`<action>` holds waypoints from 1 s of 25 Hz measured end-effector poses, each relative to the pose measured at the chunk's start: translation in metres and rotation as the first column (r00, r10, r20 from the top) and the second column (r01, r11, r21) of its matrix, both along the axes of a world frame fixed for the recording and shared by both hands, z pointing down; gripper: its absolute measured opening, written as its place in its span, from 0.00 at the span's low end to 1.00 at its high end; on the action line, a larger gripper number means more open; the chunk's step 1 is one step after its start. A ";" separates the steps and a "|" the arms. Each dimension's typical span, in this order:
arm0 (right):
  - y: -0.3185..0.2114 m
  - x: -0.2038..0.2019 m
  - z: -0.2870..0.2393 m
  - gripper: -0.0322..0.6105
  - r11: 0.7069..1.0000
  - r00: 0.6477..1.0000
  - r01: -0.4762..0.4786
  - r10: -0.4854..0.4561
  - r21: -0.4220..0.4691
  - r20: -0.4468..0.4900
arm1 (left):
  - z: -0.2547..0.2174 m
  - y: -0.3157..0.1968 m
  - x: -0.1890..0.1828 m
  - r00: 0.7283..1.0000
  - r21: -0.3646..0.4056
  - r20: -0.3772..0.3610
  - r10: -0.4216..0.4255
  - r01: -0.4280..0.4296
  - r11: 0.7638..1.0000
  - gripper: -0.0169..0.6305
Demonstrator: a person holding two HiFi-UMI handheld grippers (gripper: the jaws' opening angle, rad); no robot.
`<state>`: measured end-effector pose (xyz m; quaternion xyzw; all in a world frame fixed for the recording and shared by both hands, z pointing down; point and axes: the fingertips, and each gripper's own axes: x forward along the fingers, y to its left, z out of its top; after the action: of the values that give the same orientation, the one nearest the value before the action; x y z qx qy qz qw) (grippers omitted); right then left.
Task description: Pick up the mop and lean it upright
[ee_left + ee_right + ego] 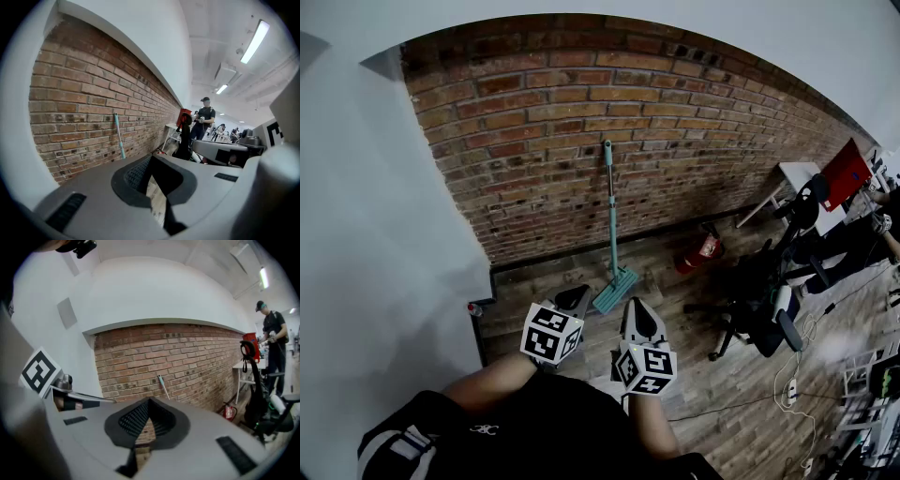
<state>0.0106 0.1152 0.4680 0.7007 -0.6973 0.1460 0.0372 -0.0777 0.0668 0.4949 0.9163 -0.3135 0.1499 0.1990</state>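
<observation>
The mop [610, 211] stands upright, its teal and grey handle leaning on the brick wall [534, 122] and its flat teal head [614, 290] on the wood floor. The handle also shows in the left gripper view as the mop [118, 136] and in the right gripper view as the mop [163, 386]. My left gripper [572, 297] and right gripper [639, 309] hang close to my body, short of the mop head and apart from it. Both point toward the wall. The left gripper [157, 199] and right gripper [140, 439] have their jaws together with nothing between them.
A white wall corner [394, 234] juts out on the left. A red fire extinguisher [698, 251] lies by the wall, right of the mop. A black office chair [759, 300], a white table [802, 178] and floor cables [787, 389] fill the right. A person [204, 123] stands farther off.
</observation>
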 end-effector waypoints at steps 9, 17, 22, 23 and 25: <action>-0.009 0.012 -0.002 0.07 1.000 1.000 0.021 -0.021 0.003 0.005 | -0.001 -0.006 0.013 1.000 0.006 0.022 -0.020 0.020 1.000 0.01; -0.001 0.041 0.003 0.07 0.999 0.998 0.035 -0.035 0.007 0.051 | -0.002 0.002 0.040 0.999 0.019 0.042 -0.034 0.033 0.999 0.01; 0.011 0.063 0.011 0.07 0.999 0.997 0.041 -0.042 0.013 0.067 | 0.002 0.015 0.061 0.997 0.027 0.065 -0.048 0.046 0.999 0.01; 0.015 0.069 0.013 0.07 0.999 0.997 0.037 -0.038 0.016 0.074 | 0.003 0.018 0.065 0.996 0.028 0.071 -0.050 0.048 0.998 0.01; 0.024 0.077 0.020 0.07 0.999 0.995 0.035 -0.036 0.018 0.088 | 0.008 0.028 0.070 0.995 0.028 0.079 -0.053 0.051 0.998 0.01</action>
<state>0.0873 0.1388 0.4876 0.6814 -0.7118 0.1704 0.0033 -0.0079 0.0943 0.5025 0.9037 -0.3468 0.1771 0.1780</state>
